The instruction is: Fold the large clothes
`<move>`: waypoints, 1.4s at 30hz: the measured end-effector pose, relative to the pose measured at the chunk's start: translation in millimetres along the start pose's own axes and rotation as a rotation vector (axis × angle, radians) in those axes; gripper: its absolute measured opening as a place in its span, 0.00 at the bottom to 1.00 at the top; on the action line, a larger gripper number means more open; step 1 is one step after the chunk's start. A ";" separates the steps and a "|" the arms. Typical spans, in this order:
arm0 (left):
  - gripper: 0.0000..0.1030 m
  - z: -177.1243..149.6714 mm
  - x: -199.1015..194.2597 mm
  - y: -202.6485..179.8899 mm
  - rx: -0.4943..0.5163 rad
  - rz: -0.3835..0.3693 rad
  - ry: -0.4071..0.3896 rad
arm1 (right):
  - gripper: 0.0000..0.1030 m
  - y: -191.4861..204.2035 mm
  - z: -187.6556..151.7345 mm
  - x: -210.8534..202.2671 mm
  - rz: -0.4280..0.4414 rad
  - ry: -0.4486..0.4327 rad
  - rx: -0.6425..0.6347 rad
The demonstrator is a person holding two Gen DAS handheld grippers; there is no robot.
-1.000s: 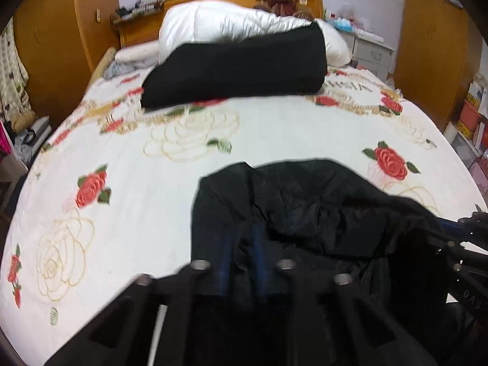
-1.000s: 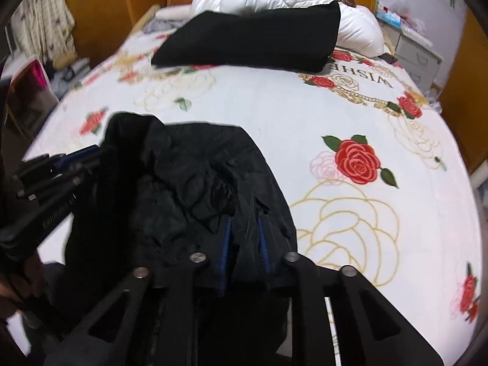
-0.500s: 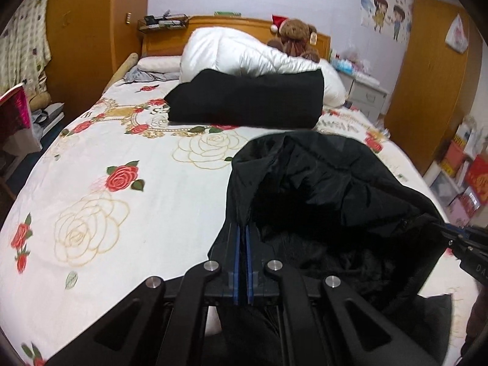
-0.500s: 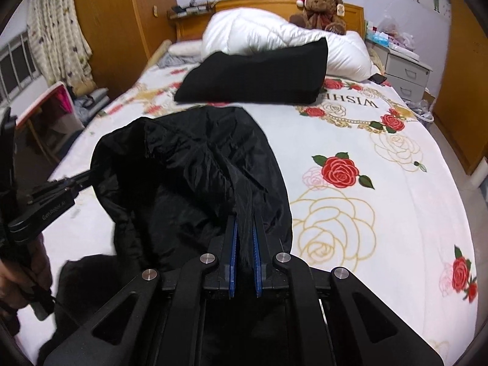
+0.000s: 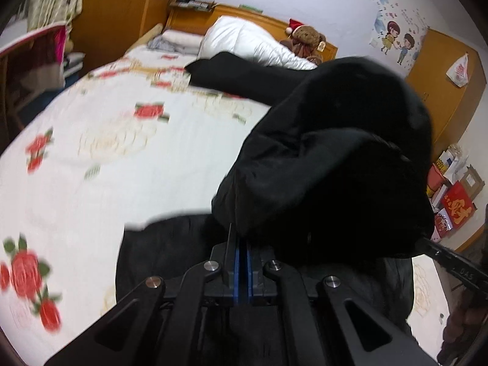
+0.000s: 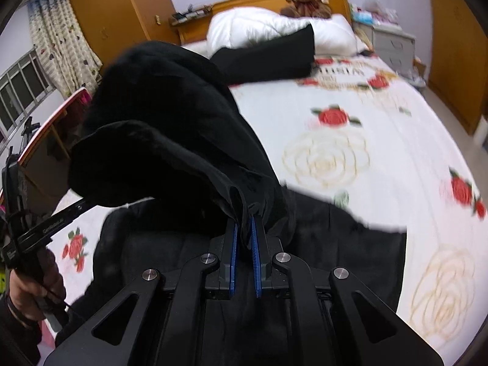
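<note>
Left gripper and right gripper each pinch an edge of the black garment, raised over its lower part on the bed's near edge.

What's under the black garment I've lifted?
Under the raised black garment, its own lower part drapes onto the floral bedspread. Whatever lies beneath that draped cloth is covered.
</note>
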State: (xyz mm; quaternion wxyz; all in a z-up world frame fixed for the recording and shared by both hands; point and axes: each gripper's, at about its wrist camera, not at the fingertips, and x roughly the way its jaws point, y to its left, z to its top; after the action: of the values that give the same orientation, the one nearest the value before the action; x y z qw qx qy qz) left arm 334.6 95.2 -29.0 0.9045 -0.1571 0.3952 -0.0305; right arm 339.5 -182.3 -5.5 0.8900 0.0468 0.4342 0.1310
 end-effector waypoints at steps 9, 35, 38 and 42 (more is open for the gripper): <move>0.04 -56.4 -9.8 11.8 -0.026 0.030 0.099 | 0.10 -15.1 -53.7 10.1 0.007 0.117 0.045; 0.63 -34.6 -45.8 -23.8 -0.207 -0.206 0.119 | 0.47 -11.4 -47.5 -11.0 0.393 0.110 0.478; 0.62 -34.2 -37.3 -33.2 -0.196 -0.209 0.118 | 0.43 -2.0 -43.5 1.0 0.397 0.134 0.455; 0.31 -41.3 -31.9 -39.9 -0.149 -0.209 0.137 | 0.02 13.4 -43.9 -3.7 0.360 0.121 0.377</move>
State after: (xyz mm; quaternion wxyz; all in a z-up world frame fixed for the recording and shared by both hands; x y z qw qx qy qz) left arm 285.6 52.4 -20.5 0.8531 -0.2618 0.4388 -0.1058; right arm 300.2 -171.8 -27.2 0.8002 0.2805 0.4882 0.2066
